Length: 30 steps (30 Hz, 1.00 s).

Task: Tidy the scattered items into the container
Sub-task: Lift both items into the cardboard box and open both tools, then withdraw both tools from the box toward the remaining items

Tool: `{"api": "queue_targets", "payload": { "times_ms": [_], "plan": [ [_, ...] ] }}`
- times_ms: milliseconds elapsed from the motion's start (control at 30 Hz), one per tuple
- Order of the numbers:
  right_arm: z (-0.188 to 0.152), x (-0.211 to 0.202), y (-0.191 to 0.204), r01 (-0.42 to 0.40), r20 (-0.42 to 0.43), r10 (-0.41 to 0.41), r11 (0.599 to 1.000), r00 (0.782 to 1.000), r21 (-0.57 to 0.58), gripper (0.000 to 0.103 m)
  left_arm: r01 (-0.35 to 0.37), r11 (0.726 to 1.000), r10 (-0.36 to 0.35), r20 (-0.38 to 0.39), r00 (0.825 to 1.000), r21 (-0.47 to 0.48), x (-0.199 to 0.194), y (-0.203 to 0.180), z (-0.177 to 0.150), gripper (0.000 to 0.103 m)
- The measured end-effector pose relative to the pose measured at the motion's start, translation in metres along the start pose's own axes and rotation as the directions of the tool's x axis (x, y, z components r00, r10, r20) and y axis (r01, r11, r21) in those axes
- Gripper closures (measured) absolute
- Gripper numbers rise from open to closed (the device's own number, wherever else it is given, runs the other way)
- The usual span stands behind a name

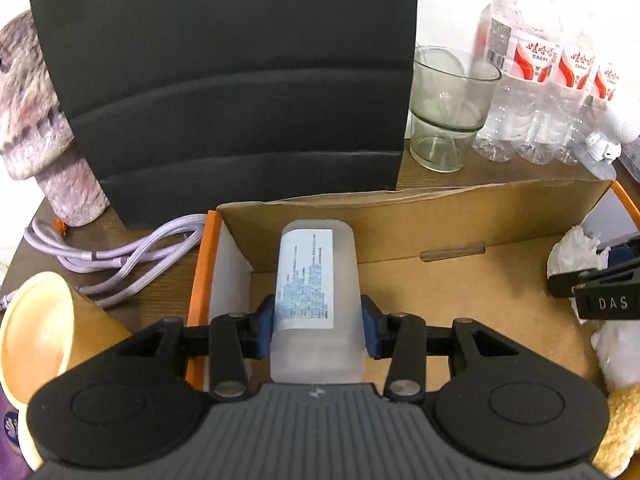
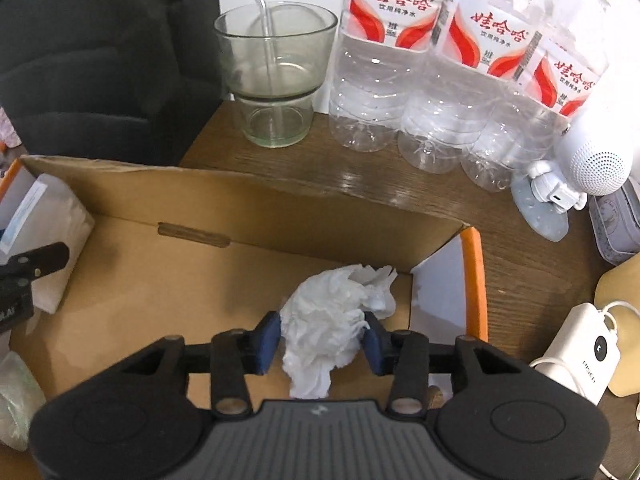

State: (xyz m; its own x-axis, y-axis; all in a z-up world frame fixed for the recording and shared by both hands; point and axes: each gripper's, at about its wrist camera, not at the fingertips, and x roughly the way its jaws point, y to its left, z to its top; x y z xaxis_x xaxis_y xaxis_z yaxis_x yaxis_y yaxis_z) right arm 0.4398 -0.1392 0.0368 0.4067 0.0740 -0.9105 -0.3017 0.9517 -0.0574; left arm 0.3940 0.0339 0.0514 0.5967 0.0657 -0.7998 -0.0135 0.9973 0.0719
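Observation:
A shallow cardboard box with an orange rim stands on the wooden table. My left gripper is shut on a translucent white bottle with a blue-printed label. It holds the bottle low over the box's left end, both blue pads pressing its sides. In the right wrist view the same bottle shows at the left edge. My right gripper is open over the right end of the box. A crumpled white tissue lies on the box floor between its blue pads.
Behind the box stand a black chair back, a glass cup with a straw and three water bottles. A purple cable and a beige cup lie left of the box. A white speaker and a charger are to its right.

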Motion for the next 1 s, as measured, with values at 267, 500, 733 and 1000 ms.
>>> {"api": "queue_targets", "payload": {
  "times_ms": [267, 500, 733, 1000],
  "plan": [
    [-0.001, -0.054, -0.001, -0.004, 0.058, 0.002, 1.000, 0.998, 0.029, 0.029, 0.025, 0.999, -0.023, 0.065, 0.998, -0.026, -0.055, 0.006, 0.012, 0.031],
    [-0.022, -0.124, -0.007, -0.056, 0.177, 0.043, 0.996, 0.983, 0.068, 0.022, 0.034, 0.995, -0.024, 0.101, 0.995, -0.094, -0.107, 0.009, 0.008, 0.000],
    [-0.058, -0.162, -0.012, -0.063, 0.294, 0.031, 0.993, 0.955, 0.098, 0.021, 0.042, 0.988, -0.023, 0.127, 0.992, -0.146, -0.132, 0.011, -0.019, 0.000],
    [-0.098, -0.177, -0.001, -0.083, 0.439, 0.045, 0.994, 0.897, 0.068, 0.021, 0.047, 0.997, -0.022, 0.342, 0.939, -0.065, -0.170, -0.008, -0.053, 0.000]
  ]
}}
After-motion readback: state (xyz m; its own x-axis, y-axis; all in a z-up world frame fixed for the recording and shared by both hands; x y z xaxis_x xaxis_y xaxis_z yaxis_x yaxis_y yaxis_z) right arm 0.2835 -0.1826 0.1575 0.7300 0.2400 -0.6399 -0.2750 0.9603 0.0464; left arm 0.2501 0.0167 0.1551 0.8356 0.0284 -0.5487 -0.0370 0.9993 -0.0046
